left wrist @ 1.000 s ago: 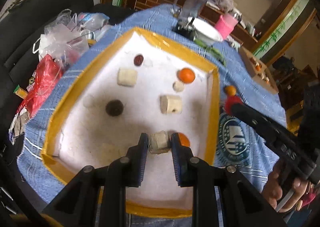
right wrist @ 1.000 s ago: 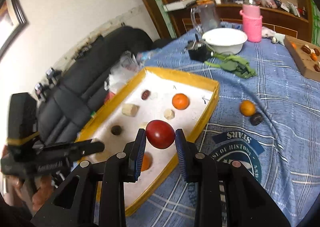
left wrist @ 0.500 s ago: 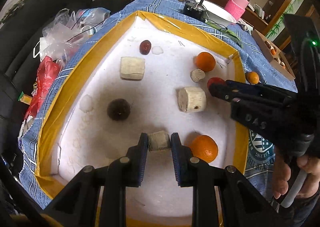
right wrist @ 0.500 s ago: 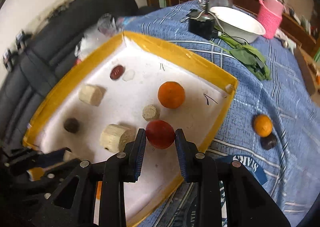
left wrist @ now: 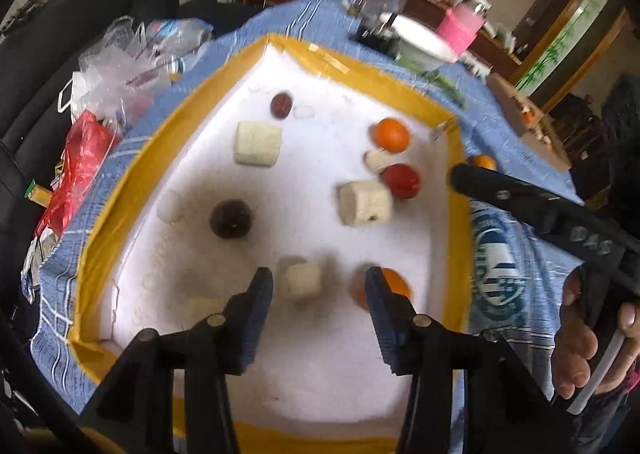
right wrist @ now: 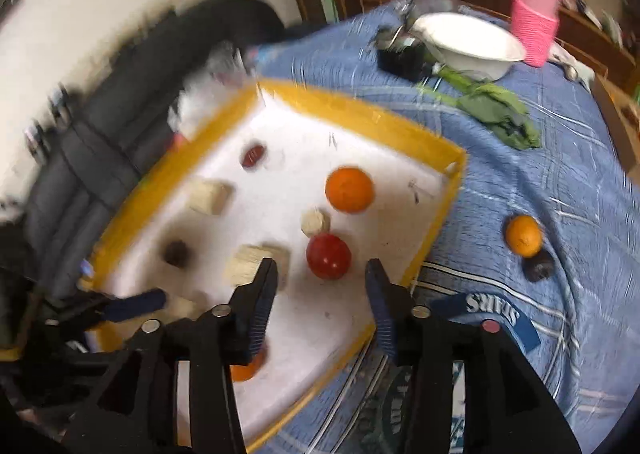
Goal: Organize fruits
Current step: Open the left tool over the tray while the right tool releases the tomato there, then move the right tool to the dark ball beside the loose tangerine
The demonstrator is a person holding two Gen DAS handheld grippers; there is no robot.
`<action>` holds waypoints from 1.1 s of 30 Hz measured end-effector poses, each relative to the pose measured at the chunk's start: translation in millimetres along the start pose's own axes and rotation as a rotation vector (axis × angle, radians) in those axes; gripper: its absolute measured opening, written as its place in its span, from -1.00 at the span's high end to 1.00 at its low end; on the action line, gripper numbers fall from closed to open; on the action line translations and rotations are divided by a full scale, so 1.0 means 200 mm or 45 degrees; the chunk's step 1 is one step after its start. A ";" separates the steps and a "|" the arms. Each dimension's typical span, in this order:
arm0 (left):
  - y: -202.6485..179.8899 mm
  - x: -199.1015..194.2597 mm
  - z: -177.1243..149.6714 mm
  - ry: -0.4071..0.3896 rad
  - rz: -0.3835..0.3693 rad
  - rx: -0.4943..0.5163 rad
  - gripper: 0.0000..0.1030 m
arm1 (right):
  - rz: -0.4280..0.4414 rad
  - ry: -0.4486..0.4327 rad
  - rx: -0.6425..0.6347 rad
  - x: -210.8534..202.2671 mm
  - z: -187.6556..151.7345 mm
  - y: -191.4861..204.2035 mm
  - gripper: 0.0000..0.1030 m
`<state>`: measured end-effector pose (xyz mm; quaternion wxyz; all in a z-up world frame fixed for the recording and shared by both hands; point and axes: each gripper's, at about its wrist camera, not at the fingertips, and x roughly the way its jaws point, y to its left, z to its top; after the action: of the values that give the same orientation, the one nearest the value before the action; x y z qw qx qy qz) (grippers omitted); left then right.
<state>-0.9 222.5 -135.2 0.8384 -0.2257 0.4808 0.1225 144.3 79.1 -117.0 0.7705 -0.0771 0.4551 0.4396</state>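
**Both pieces released into the tray**

The worktop (right wrist: 540,174) carries a yellow-rimmed tray (left wrist: 454,190) that already holds most of the fruit. Both grippers' fingers have just been opening. The left gripper (left wrist: 318,284) stands open around a pale chunk (left wrist: 301,281), pads clear of it. The right gripper (right wrist: 320,274) stands open just short of the red fruit (right wrist: 329,256), which lies on the tray floor. Next, probably, the orange (right wrist: 524,235) and dark fruit (right wrist: 539,268) left on the cloth: the right gripper must reach outside the tray.
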 end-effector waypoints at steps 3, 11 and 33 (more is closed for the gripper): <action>-0.08 -0.11 -0.01 -0.078 -0.031 0.025 -0.12 | 0.060 -0.106 0.066 -0.19 -0.04 -0.09 0.04; -0.43 -0.21 -0.02 -0.153 -0.101 0.193 -0.20 | 0.018 -0.264 0.194 -0.50 -0.13 -0.38 0.04; -0.64 -0.05 -0.01 -0.032 -0.124 0.190 -0.21 | 0.015 -0.081 0.503 0.04 -0.15 -0.75 0.37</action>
<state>47.2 110.0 -94.7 0.8638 -0.1843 0.4664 0.0482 239.1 -21.5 -181.4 0.7821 0.0923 0.5083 0.3484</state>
